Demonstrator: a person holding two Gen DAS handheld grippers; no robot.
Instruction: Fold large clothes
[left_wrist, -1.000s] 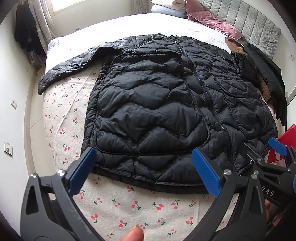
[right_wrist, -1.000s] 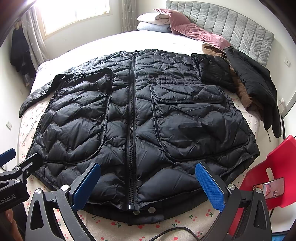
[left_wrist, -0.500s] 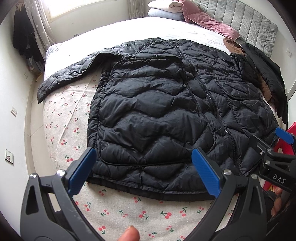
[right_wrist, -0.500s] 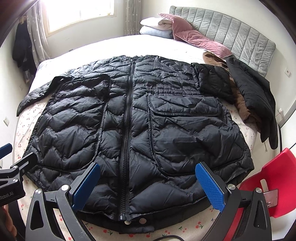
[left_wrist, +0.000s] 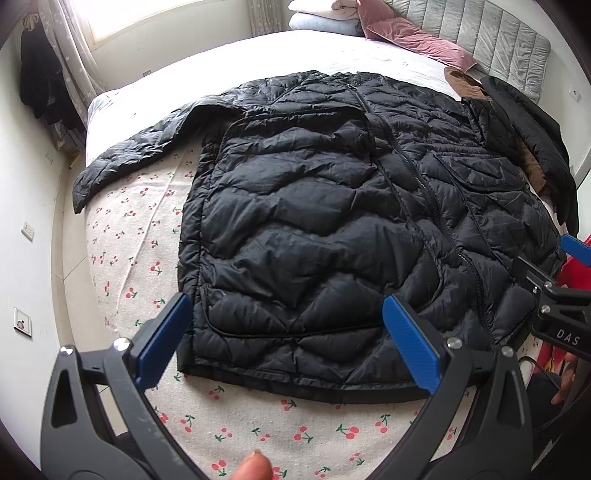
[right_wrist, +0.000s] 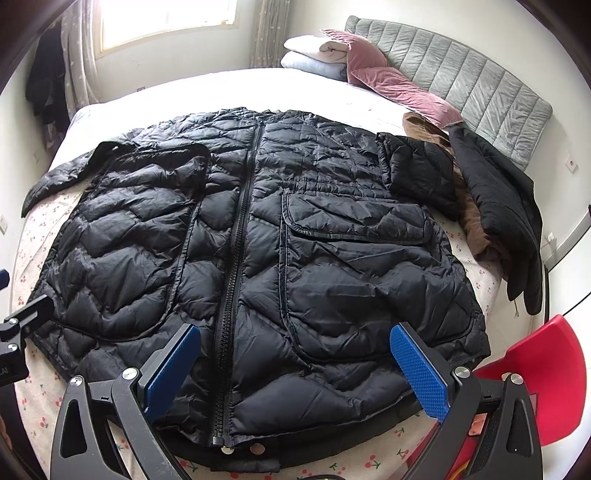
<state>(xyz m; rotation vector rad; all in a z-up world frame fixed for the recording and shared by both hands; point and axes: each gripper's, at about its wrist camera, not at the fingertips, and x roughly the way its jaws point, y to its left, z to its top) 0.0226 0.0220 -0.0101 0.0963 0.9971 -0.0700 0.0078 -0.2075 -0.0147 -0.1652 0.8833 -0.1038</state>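
Note:
A large black quilted puffer jacket lies flat and zipped, front up, on the bed, hem towards me; it also shows in the right wrist view. Its left sleeve stretches out to the side. Its right sleeve is folded in over the shoulder. My left gripper is open and empty above the hem's left part. My right gripper is open and empty above the hem near the zipper's end. Each gripper shows at the edge of the other's view.
The bed has a white cherry-print sheet. A black coat over a brown garment lies at the right edge. Pillows and a pink blanket sit by the grey headboard. A red chair stands at the right.
Both grippers have drawn back and up from the jacket, so more of the bed and hem shows. The jacket has not moved. Both stay open.

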